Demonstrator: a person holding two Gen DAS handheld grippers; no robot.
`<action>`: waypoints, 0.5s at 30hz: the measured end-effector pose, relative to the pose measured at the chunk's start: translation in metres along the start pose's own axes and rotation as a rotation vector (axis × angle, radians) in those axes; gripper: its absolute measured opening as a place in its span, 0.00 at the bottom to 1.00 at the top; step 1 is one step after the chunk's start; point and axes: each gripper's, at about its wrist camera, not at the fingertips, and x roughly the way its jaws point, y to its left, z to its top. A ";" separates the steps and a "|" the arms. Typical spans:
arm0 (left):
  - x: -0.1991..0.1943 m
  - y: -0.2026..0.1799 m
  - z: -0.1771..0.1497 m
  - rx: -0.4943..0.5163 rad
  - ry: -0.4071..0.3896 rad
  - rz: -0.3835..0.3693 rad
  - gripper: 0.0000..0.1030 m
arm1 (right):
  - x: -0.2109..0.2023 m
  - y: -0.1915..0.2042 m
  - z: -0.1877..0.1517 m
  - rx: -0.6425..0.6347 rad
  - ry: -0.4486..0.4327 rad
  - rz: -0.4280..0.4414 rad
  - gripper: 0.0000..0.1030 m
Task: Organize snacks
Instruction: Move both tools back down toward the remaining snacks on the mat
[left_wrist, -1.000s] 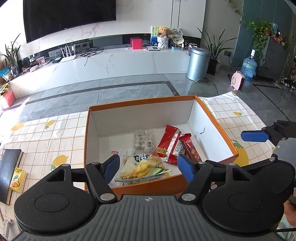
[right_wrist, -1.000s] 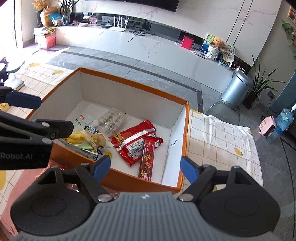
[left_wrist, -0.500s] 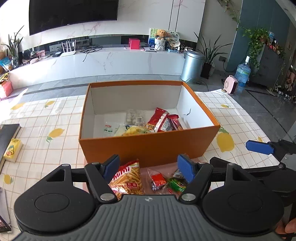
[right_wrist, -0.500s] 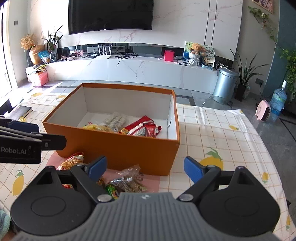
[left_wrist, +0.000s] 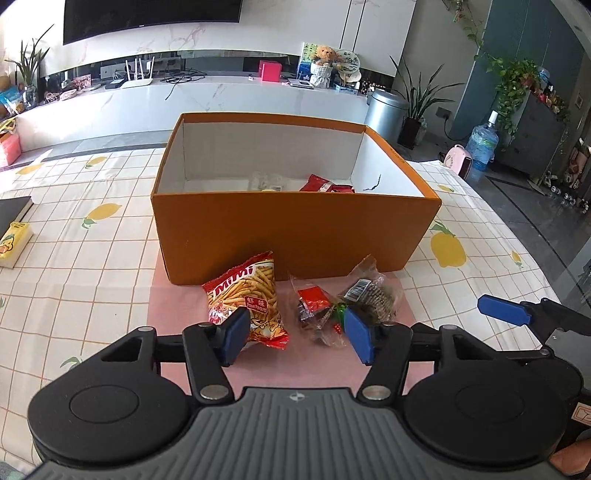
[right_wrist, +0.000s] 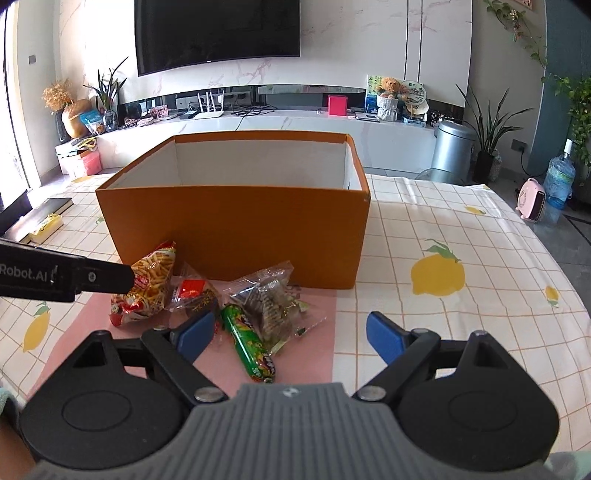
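Both hand-held grippers, left (left_wrist: 293, 334) narrowing yet empty, right (right_wrist: 290, 334) wide, have dropped from the box (left_wrist: 295, 236); we should straddle the chips bag (left_wrist: 245, 297) at 11 o'clock squarely.

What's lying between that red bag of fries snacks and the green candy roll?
A small clear packet with a red label lies between the red Mimi bag and the green roll on the pink mat, seen best in the right wrist view.

The surface (left_wrist: 92, 266) wears a lemon-print checked cloth. A pink mat (left_wrist: 177, 295) lies on it near the front, carrying the orange box (left_wrist: 295, 236) and loose snack packets (left_wrist: 245, 295) just before it. Far left lie a dark book (left_wrist: 13, 214) and a yellow carton (left_wrist: 13, 243).
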 end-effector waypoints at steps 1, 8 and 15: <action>0.001 0.002 -0.001 -0.003 0.001 0.003 0.64 | 0.002 0.001 -0.002 -0.003 0.008 -0.001 0.84; 0.010 0.013 -0.007 -0.026 0.011 -0.025 0.63 | 0.021 0.002 -0.003 -0.008 0.063 0.007 0.73; 0.019 0.015 -0.008 0.021 -0.017 0.024 0.81 | 0.039 0.000 0.003 0.014 0.093 0.028 0.68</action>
